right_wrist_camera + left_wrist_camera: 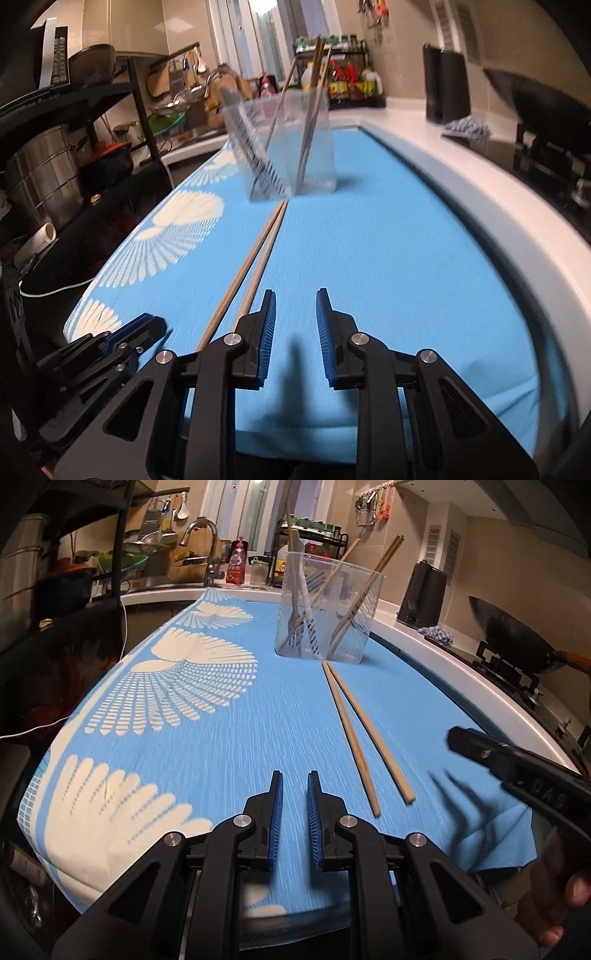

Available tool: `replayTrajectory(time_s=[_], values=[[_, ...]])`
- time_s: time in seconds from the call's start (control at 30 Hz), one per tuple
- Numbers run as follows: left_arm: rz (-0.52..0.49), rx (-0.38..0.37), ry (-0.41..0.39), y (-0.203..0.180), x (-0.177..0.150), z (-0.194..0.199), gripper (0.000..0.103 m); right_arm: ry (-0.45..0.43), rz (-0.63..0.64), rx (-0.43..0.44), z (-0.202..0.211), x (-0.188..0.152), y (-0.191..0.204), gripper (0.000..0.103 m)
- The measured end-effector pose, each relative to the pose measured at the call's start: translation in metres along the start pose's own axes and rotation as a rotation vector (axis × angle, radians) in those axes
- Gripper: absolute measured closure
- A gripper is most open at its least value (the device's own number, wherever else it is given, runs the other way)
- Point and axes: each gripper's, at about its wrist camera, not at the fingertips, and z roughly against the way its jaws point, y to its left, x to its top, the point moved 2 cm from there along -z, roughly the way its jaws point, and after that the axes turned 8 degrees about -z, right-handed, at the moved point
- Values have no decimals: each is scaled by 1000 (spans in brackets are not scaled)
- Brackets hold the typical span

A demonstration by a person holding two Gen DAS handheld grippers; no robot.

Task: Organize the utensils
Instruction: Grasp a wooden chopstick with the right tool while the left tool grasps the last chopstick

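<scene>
While two chopsticks [364, 734] lie loose, both tools [295, 786] [295, 306] gaping

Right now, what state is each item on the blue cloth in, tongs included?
Clear plastic container: upright, holding several chopsticks and a utensil that lean on its rim.
Pair of loose wooden chopsticks: lying flat on the cloth, tips close to the container, untouched.
Blue patterned cloth: spread flat over the counter.
Left tongs: open, empty.
Right tongs: open, empty, beside the chopsticks.
</scene>
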Motion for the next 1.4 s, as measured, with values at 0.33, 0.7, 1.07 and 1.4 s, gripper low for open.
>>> replayTrajectory(time_s=[0.33,0.7,1.07,1.4], values=[[13,10,-34,7,-6,4,89,82,20,64,-23,-13,21,79],[8,4,-44,6,-6,4,89,110,80,-15,-33,-14,33,93],[-34,-71,-18,-16,13,-10,52,84,11,-129,-20,-10,-5,97],[-166,4,36,-52,15,-31,68,54,-16,-161,-12,-10,-34,96]])
